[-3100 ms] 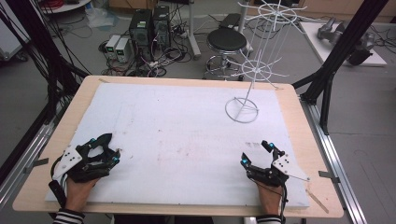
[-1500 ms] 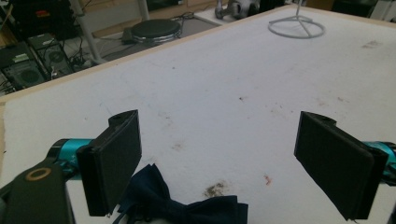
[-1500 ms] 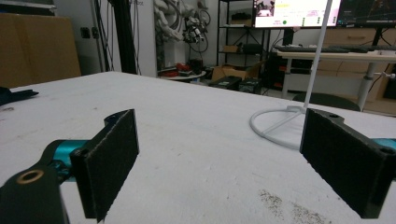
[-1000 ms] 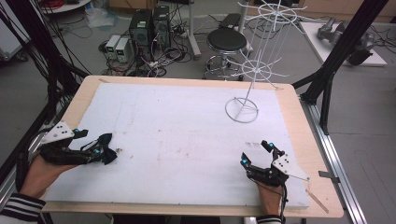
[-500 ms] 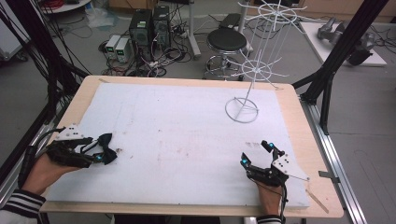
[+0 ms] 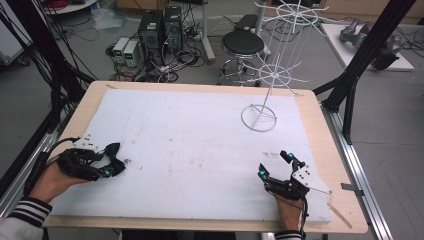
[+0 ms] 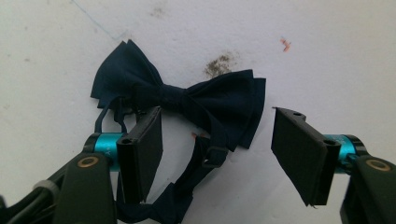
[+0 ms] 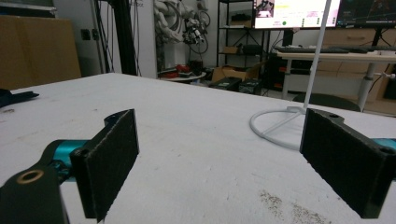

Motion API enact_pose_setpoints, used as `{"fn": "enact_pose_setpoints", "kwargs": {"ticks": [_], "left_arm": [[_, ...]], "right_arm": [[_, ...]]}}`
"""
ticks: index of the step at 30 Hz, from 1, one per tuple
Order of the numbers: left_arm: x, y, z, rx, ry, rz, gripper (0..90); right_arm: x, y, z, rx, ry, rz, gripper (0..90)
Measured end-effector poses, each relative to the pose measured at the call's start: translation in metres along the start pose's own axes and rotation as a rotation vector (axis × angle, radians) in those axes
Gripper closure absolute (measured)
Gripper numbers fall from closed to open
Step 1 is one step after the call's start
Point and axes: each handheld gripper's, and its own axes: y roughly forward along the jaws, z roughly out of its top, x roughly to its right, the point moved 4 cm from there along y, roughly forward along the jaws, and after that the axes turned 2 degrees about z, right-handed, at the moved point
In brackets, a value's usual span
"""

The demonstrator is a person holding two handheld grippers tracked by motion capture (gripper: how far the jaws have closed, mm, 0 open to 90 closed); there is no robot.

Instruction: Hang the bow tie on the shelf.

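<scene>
**Left gripper over a navy bow tie, right gripper idle**

Where the wooden table (image 6: 320,107) carries its white foam sheet (image 6: 200,150), nearly the whole top is covered, with only a band of bare wood showing around the edges. Toward the far right of the sheet stands a white wire rack (image 6: 272,75), its ring base flat on the foam and its thin stem rising to tiers of spokes; the right gripper view shows that ring base (image 8: 275,126) well ahead.

Near the right front edge of the sheet, the right gripper (image 6: 276,165) rests low, its jaws spread wide with nothing between them.

At the left edge, the left gripper (image 6: 114,161) is held just above the foam, over a dark navy bow tie (image 7: 177,100). In the left gripper view its jaws have just been closing but stand apart. The bow lies flat on the sheet just beyond the pads, its knot in the middle and its two layered wings fanned out to either side. The bow's strap (image 7: 187,186) trails back between the jaws, with a small slider on it. The left pad (image 7: 142,154) sits right at the bow's near edge; whether it touches the cloth cannot be told. A brownish smudge (image 7: 218,65) marks the foam just past the bow.
</scene>
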Motion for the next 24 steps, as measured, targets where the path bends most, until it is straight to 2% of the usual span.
{"fn": "enact_pose_setpoints", "kwargs": {"ticks": [5, 7, 10, 24], "left_arm": [[-0.002, 0.001, 0.000, -0.049, -0.003, -0.005, 42.4], [-0.002, 0.002, -0.001, -0.074, 0.002, -0.005, 47.7], [-0.003, 0.004, -0.003, -0.101, -0.001, -0.007, 50.3], [-0.005, 0.011, -0.002, -0.161, -0.005, -0.008, 68.4]], "right_arm": [[0.000, 0.000, 0.000, 0.000, 0.004, 0.001, 10.7], [0.000, 0.000, 0.000, 0.001, 0.004, 0.001, 10.7], [0.000, 0.000, 0.000, 0.001, 0.003, 0.002, 10.7], [0.000, 0.000, 0.000, 0.003, 0.005, 0.003, 10.7]]}}
